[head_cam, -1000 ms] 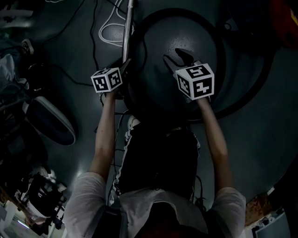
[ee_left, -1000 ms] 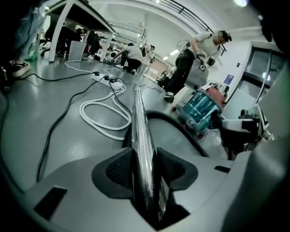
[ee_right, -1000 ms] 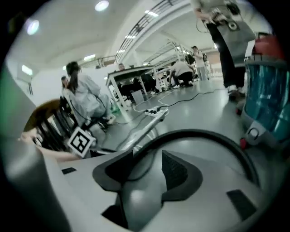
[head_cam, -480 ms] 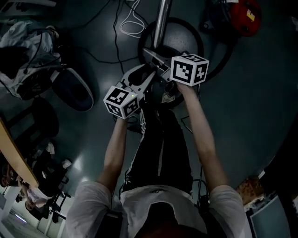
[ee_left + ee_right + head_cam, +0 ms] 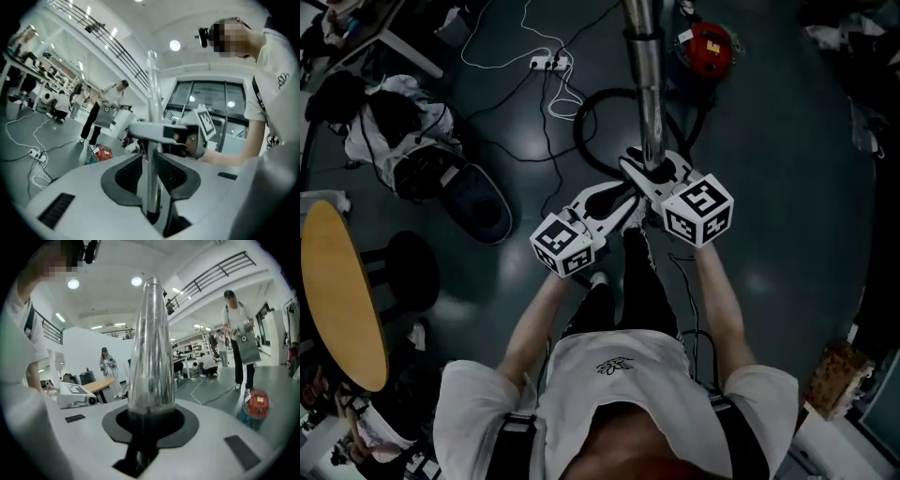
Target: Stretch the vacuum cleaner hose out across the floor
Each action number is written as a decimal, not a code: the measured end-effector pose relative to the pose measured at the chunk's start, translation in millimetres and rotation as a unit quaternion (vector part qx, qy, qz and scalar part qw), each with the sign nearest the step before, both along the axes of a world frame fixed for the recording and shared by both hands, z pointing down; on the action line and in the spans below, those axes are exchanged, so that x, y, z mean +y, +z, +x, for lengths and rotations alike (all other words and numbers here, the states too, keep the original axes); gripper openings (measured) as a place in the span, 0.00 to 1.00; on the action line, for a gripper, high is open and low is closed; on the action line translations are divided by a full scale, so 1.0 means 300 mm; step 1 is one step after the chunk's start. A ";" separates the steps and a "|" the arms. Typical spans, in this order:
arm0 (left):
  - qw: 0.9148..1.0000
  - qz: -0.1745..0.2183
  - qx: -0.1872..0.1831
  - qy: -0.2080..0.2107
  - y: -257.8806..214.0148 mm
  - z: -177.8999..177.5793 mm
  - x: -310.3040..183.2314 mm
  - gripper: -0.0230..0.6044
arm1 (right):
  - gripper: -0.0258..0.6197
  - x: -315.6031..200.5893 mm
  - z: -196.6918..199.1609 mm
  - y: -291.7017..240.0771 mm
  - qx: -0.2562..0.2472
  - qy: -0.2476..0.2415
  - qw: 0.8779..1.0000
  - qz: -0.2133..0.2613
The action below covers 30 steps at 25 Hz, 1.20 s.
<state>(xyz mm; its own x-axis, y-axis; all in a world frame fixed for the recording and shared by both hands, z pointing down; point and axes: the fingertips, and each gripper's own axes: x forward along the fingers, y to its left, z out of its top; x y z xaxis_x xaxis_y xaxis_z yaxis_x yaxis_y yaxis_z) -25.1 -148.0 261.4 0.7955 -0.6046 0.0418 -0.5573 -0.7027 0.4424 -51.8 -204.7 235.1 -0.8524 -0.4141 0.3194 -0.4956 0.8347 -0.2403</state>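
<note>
In the middle of the big room, a person in a white shirt holds a shiny metal tube (image 5: 649,89) up in front of them with two claws. The tube stands up straight and tall, and its top end goes out past the top edge of the head view. The left gripper (image 5: 151,177) has just been closing, and now its two jaws squeeze the tube from both sides, with the dark pads (image 5: 125,174) pressed right against it. The right gripper (image 5: 147,423) has just been closing too, and it is clamped on the same tube, just beside the left one and coming at it from the other side. Down on the dark floor, the black hose (image 5: 578,131) lies in a round loop, right under the two claws. It is curled up, not pulled out long. I cannot tell where the hose joins the tube. The red vacuum cleaner (image 5: 705,47) sits on the floor near the far side of the loop. A white cord with a plug strip (image 5: 548,63) lies a bit to the left of it. A round wooden table (image 5: 337,300) stands off to the person's left, with a black stool (image 5: 408,272) just beside it.
</note>
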 end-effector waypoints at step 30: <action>0.967 0.252 -0.014 0.026 -1.104 0.278 1.881 0.26 | 0.17 2.109 0.273 -0.076 0.152 0.060 0.978 0.132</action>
<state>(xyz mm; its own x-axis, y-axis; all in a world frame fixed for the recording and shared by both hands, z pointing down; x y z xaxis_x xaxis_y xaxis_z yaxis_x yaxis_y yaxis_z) 58.2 416.3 -69.9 0.8280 -0.5129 -0.2267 -0.5222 -0.8526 0.0220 30.1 428.0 212.2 -0.6751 -0.6070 0.4193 -0.6082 0.7796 0.1493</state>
